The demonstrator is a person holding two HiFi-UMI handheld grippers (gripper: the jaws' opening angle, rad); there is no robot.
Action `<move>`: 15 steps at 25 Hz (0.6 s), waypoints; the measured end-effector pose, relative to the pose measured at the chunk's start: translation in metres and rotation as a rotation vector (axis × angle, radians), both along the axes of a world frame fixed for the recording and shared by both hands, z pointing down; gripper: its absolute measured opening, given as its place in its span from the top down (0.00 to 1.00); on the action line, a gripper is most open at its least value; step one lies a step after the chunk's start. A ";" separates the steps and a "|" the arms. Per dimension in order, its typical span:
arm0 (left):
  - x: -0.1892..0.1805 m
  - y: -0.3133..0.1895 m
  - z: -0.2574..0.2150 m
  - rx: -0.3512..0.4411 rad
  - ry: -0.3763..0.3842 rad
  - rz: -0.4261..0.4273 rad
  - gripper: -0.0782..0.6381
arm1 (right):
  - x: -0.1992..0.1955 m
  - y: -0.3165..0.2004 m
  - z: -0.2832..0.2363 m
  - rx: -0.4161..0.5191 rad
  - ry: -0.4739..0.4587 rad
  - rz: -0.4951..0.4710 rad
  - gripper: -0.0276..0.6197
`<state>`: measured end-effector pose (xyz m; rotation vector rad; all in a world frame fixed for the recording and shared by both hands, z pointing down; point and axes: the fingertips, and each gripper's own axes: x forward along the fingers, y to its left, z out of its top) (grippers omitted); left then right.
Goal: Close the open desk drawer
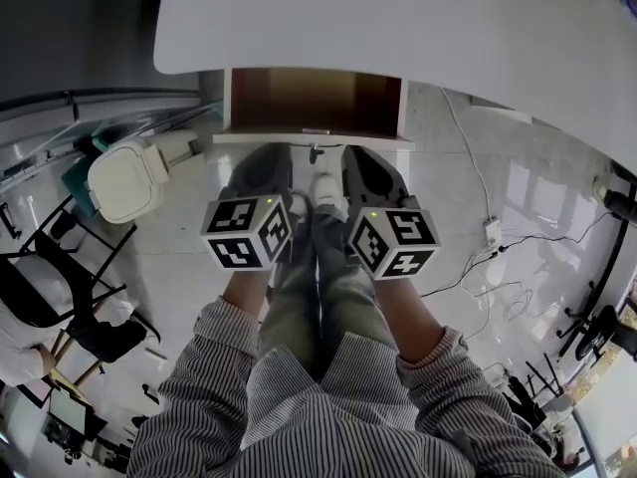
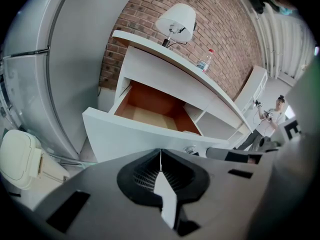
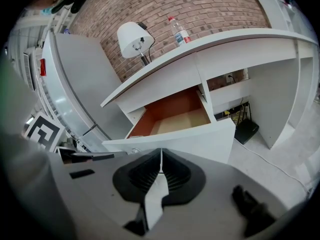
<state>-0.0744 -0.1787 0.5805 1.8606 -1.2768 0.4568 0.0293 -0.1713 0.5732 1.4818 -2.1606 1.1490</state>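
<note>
The white desk (image 1: 398, 28) has its drawer (image 1: 314, 139) pulled out, showing an empty brown inside (image 1: 317, 101). In the head view both grippers hang just in front of the drawer's front panel, the left gripper (image 1: 267, 159) and the right gripper (image 1: 366, 161) on either side of the small knob (image 1: 317, 153). The left gripper (image 2: 160, 156) is shut on nothing, its tips a little short of the drawer front (image 2: 125, 134). The right gripper (image 3: 161, 156) is also shut and empty, close below the drawer front (image 3: 200, 136).
A white lamp (image 3: 132, 39) and a plastic bottle (image 3: 179, 31) stand on the desk. A white lidded bin (image 1: 124, 179) sits on the floor at the left, cables (image 1: 488, 237) at the right, a black box (image 3: 246, 130) under the desk. The person's legs are below the drawer.
</note>
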 end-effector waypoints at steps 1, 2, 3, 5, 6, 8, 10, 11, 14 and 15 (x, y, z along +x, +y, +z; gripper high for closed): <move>0.000 0.000 -0.001 -0.003 -0.001 -0.002 0.87 | 0.001 0.000 -0.001 -0.001 -0.001 -0.002 0.92; 0.001 0.001 -0.001 -0.006 -0.002 -0.003 0.87 | 0.001 0.001 -0.002 -0.002 -0.001 -0.003 0.92; 0.001 0.001 -0.001 -0.009 -0.004 -0.005 0.87 | 0.001 0.001 -0.002 -0.004 -0.002 -0.003 0.92; 0.001 0.001 -0.001 -0.014 -0.006 -0.010 0.87 | 0.001 0.001 -0.002 -0.008 -0.004 -0.002 0.92; 0.001 0.001 -0.001 -0.016 -0.006 -0.011 0.87 | 0.001 0.001 -0.002 -0.009 -0.004 -0.003 0.92; 0.001 0.000 -0.001 -0.018 -0.003 -0.013 0.87 | 0.001 0.001 -0.003 -0.007 -0.002 -0.005 0.92; 0.001 0.000 -0.002 -0.019 0.002 -0.014 0.87 | 0.002 0.001 -0.003 -0.005 0.001 -0.002 0.92; 0.002 0.001 -0.002 -0.020 0.004 -0.014 0.87 | 0.002 0.001 -0.003 -0.005 0.001 0.002 0.92; 0.001 0.000 -0.002 -0.019 0.008 -0.014 0.87 | 0.001 0.000 -0.003 -0.009 -0.002 0.012 0.92; 0.000 0.000 -0.002 -0.018 0.009 -0.014 0.87 | 0.001 0.000 -0.003 -0.011 -0.004 0.015 0.92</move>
